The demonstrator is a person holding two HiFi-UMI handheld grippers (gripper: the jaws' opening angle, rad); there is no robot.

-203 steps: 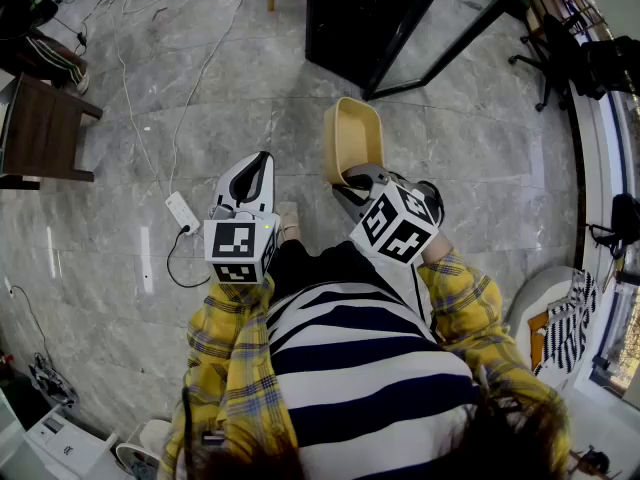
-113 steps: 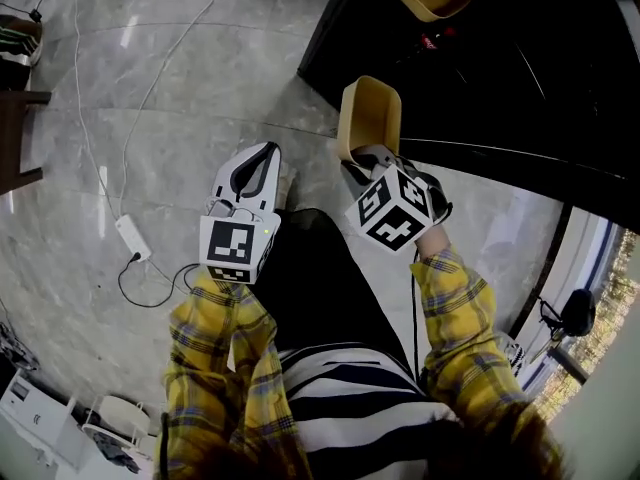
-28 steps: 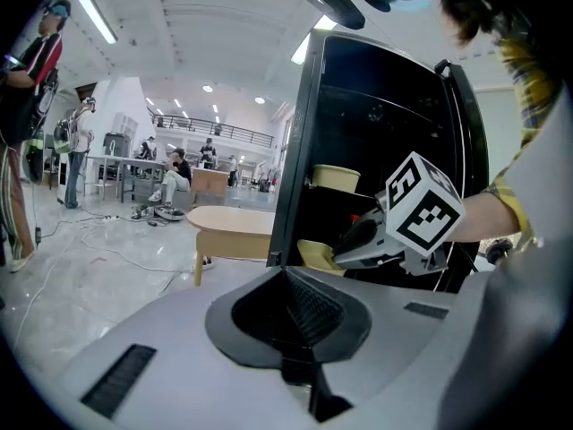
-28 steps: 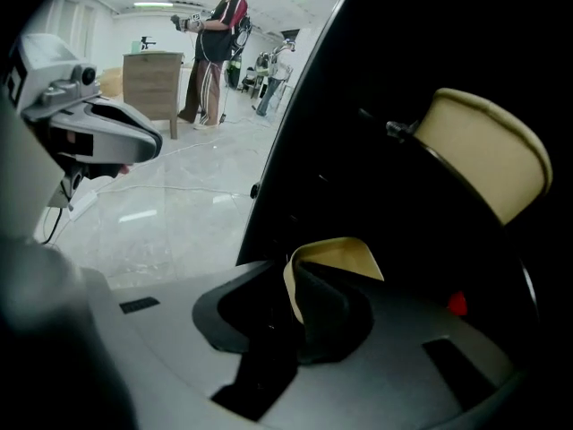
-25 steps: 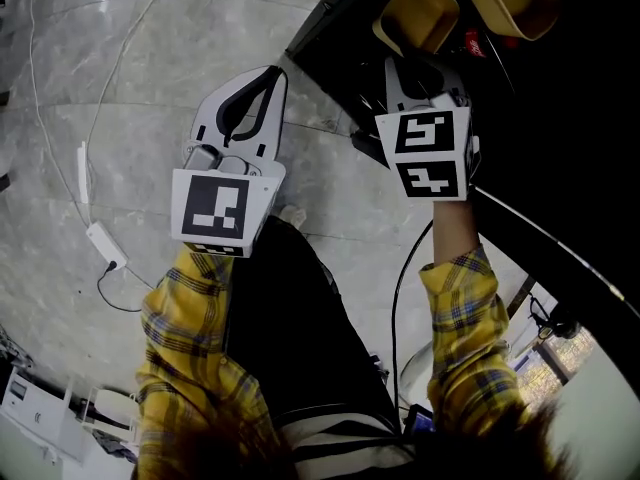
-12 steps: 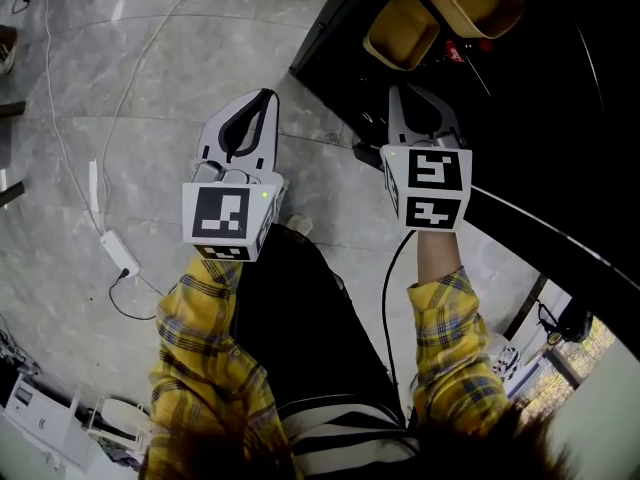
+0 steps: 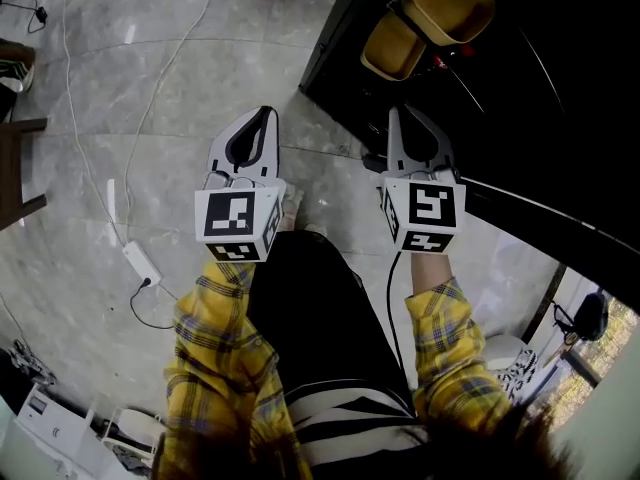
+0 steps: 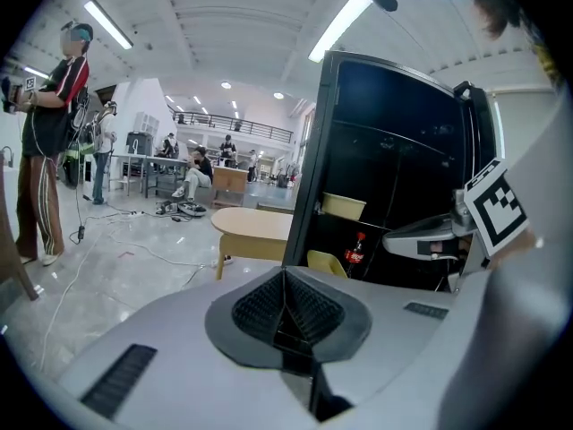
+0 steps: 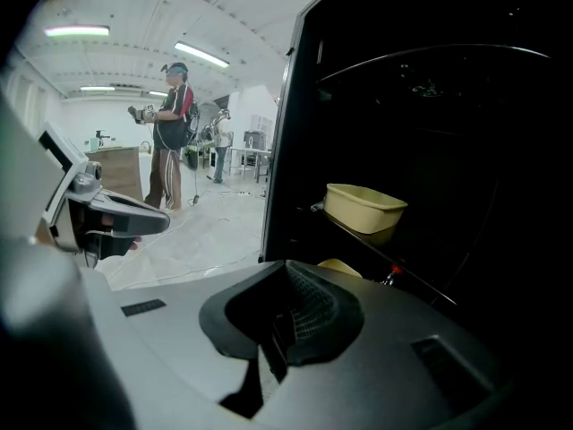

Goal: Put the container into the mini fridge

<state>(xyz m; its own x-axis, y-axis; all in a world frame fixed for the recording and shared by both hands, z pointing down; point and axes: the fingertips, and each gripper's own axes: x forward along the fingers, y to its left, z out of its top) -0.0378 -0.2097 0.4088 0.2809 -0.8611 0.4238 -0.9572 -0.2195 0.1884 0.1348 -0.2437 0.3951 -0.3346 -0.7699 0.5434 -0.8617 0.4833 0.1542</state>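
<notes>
Container [image 7: 393,46] inside mini fridge [image 7: 560,98], just ahead of right tool [image 7: 395,116] — jaws together

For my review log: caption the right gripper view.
Shut, empty right hand-held gripper faces mini fridge; yellow container shelved inside.

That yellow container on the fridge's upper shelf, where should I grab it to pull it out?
Probably the near rim and wall of the yellow container, coming in level through the open front of the mini fridge. It sits upright, mouth up, so one jaw can slip inside the wall and one outside.
</notes>
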